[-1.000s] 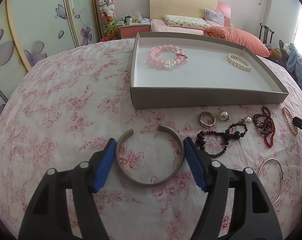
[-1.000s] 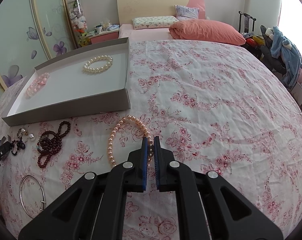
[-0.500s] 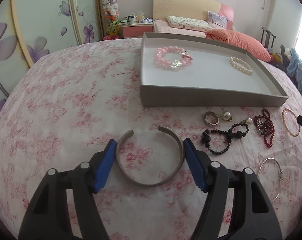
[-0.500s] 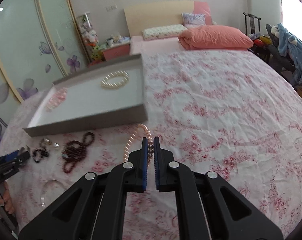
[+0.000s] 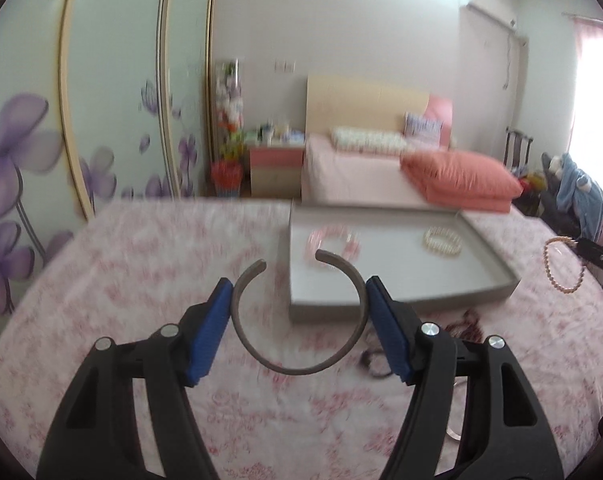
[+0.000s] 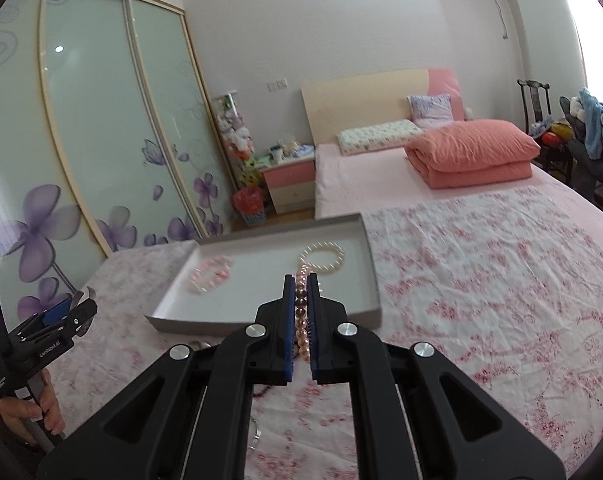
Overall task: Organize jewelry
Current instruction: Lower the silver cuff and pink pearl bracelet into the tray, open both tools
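My left gripper is shut on a grey metal open cuff bangle and holds it in the air above the floral cloth, short of the grey tray. My right gripper is shut on a pink pearl bracelet, lifted near the tray's front edge; the bracelet also hangs at the right of the left wrist view. Inside the tray lie a pink bead bracelet and a white pearl bracelet.
Dark bead jewelry and a thin silver bangle lie on the cloth in front of the tray, partly hidden by my fingers. A bed with an orange quilt and a nightstand stand behind.
Both grippers have lifted off the cloth with their pieces: the left raised the cuff bangle, the right raised the pink pearl bracelet toward the tray.
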The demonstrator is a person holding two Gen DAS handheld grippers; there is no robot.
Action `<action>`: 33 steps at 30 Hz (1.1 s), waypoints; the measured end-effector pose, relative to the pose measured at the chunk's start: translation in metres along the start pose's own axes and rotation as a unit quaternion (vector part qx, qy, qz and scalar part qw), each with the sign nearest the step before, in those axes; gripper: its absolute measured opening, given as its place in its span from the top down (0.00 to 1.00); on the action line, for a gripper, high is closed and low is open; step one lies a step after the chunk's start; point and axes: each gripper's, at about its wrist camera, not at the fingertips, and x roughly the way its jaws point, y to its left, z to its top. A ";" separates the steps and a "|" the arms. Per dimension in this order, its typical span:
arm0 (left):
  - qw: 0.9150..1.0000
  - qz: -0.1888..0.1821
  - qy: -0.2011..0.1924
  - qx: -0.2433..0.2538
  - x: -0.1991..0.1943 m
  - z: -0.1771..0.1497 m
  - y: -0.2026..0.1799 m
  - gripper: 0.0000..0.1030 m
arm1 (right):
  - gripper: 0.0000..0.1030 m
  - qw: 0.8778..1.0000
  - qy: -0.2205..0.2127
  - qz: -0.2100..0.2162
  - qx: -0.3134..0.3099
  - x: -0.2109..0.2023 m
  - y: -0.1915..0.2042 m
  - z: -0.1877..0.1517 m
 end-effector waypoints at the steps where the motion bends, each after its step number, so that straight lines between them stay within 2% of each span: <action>1: 1.000 0.000 -0.009 0.002 -0.004 0.002 -0.002 0.36 | 0.94 1.000 -0.005 0.005 -0.001 -0.003 0.003 0.002; 6: 0.998 -0.001 -0.052 0.022 -0.021 0.013 -0.021 0.36 | 0.94 0.999 -0.030 0.024 -0.018 -0.013 0.022 0.011; 17: 0.997 -0.006 -0.067 0.035 -0.018 0.029 -0.038 0.36 | 0.94 0.997 -0.057 0.032 -0.041 -0.010 0.042 0.020; 26: 0.997 -0.007 -0.065 0.041 0.007 0.037 -0.042 0.36 | 0.94 0.996 -0.072 0.032 -0.040 0.009 0.044 0.034; 33: 0.998 -0.010 -0.052 0.042 0.058 0.058 -0.049 0.36 | 0.94 0.998 -0.058 0.024 -0.029 0.055 0.038 0.051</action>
